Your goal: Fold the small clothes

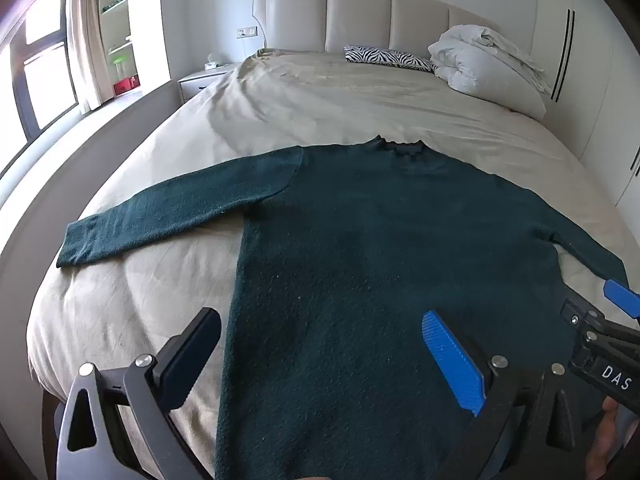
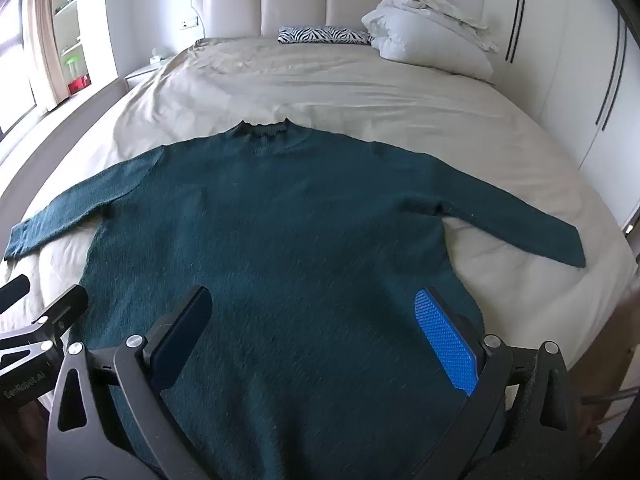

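Above the sweater's [image 1: 360, 260] hem, both tongs [image 1: 320, 360] [image 2: 320, 340] tilt downward, spread wide, apparently gripping nothing.

I see the dark green sweater [image 1: 360, 248] flat across frame centre on the beige bed [image 1: 320, 96], sleeves spread, my left gripper [image 1: 320, 360] wide apart at bottom, right gripper [image 1: 608, 320] at lower right, white duvet [image 1: 480, 60] upper right
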